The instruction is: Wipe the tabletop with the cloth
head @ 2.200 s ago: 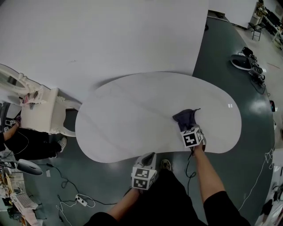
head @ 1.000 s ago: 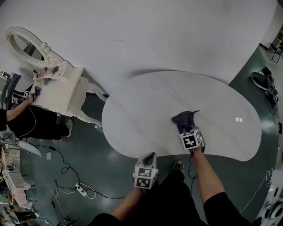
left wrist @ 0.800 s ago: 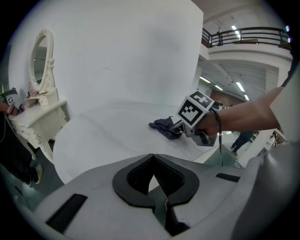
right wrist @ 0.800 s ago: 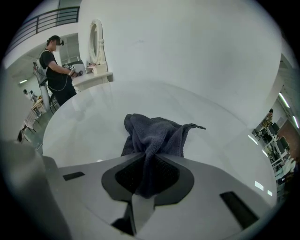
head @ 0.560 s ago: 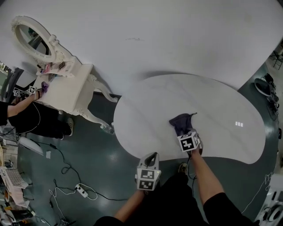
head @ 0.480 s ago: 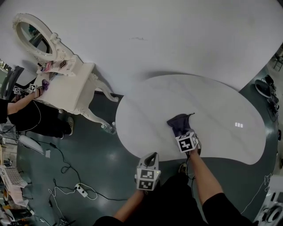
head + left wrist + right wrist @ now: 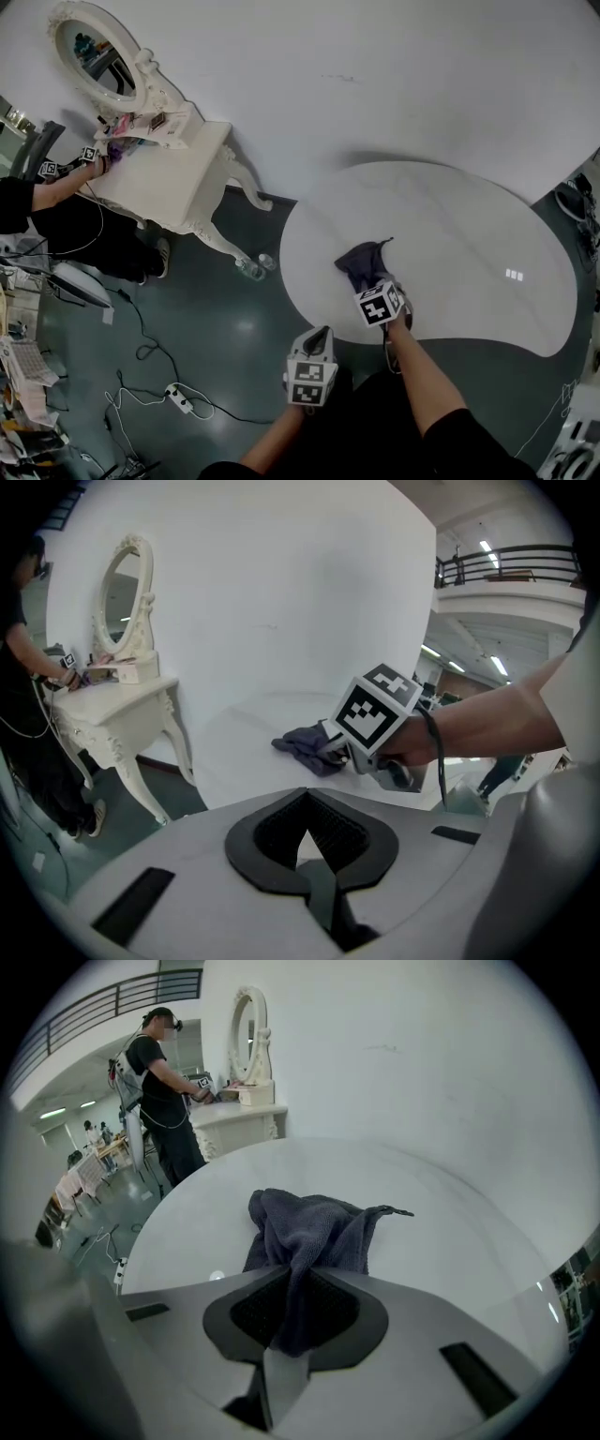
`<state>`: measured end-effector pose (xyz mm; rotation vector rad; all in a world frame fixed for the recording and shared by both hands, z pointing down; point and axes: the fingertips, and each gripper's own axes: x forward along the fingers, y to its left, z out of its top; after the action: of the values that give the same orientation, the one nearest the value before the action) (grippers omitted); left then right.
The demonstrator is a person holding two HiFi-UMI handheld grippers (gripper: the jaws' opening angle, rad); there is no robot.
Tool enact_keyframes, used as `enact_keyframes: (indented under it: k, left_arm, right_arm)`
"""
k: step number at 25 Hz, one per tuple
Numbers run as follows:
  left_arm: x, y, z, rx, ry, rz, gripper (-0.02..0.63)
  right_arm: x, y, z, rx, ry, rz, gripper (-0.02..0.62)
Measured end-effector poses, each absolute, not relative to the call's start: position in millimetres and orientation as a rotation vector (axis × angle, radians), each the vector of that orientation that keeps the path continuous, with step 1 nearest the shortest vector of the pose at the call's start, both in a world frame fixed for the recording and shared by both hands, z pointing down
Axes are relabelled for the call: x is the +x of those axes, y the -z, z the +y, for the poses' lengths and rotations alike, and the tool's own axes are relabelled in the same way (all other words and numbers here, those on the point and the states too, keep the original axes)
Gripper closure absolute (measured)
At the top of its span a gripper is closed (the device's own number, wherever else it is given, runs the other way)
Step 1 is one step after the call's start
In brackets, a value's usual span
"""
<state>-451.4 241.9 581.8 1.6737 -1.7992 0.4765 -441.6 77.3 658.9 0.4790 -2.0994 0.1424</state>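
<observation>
While my right tongs (image 7: pixel 298 1309) are clamped on a fold of the dark grey cloth (image 7: pixel 309 1227), the rest of that cloth lies bunched on the white surface (image 7: pixel 469 234) just ahead of the jaws. One thin loose corner sticks out to the right in the right gripper view. From the head view I see the cloth on the left part of the rounded surface, close to the near edge, and the right tongs' marker cube sits just behind it, above that edge.

My left tongs (image 7: pixel 319 334) hang off the surface, over the dark green floor (image 7: pixel 216 328) on the near side, well apart from the cloth. In the left gripper view their jaws are drawn together with nothing between them. Past them I can see the right tongs and the cloth lying on the surface.

Off to the left, a cream dressing table (image 7: pixel 173 183) with an oval mirror (image 7: pixel 94 52) stands against the white wall (image 7: pixel 375 66), apart from the surface. A person (image 7: pixel 52 202) in dark clothes reaches onto it from the far left. Cables (image 7: pixel 159 366) trail across the floor below them
</observation>
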Motion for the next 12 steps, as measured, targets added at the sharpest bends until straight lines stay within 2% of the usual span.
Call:
enact_keyframes:
  k: [12]
  left_arm:
    - [-518, -585, 288, 1.500, -0.404, -1.907, 0.600]
  right_arm:
    - [-538, -662, 162, 0.181, -0.020, -2.146, 0.554]
